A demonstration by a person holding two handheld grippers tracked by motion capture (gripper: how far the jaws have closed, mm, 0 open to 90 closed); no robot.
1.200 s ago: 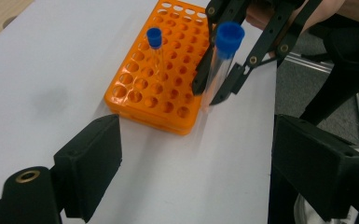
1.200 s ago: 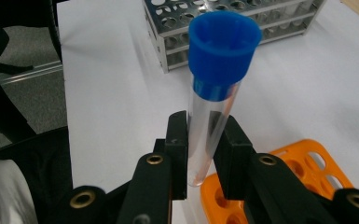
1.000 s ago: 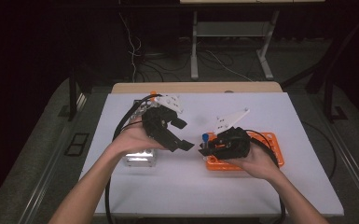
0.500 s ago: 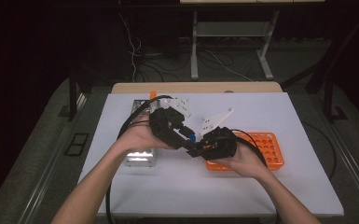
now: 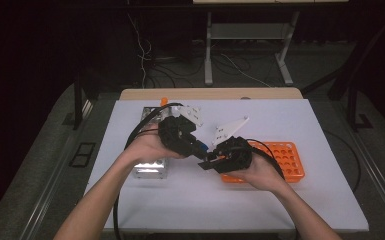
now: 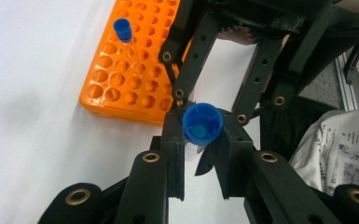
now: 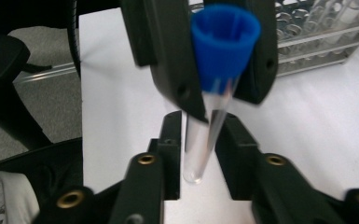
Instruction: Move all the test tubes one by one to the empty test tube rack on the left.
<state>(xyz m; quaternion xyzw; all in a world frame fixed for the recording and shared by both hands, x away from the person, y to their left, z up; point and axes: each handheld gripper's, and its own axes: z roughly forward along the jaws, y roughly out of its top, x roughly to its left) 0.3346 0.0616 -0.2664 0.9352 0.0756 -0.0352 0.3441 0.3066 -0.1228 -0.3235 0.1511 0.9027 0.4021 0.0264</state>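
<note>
Clearly left tongs grasp the blue-capped tube, lower glass hidden; right tongs released.

Both forearms enter from the lower edge of the high view and converge above the middle of the table. The left hand holds the left gripper, pointed rightward and slightly down. The right hand holds the right gripper, pointed leftward. The two gripper tips meet, jaws interleaved. The left gripper's jaws are clamped close together; the right gripper's jaws stand slightly parted.
</note>
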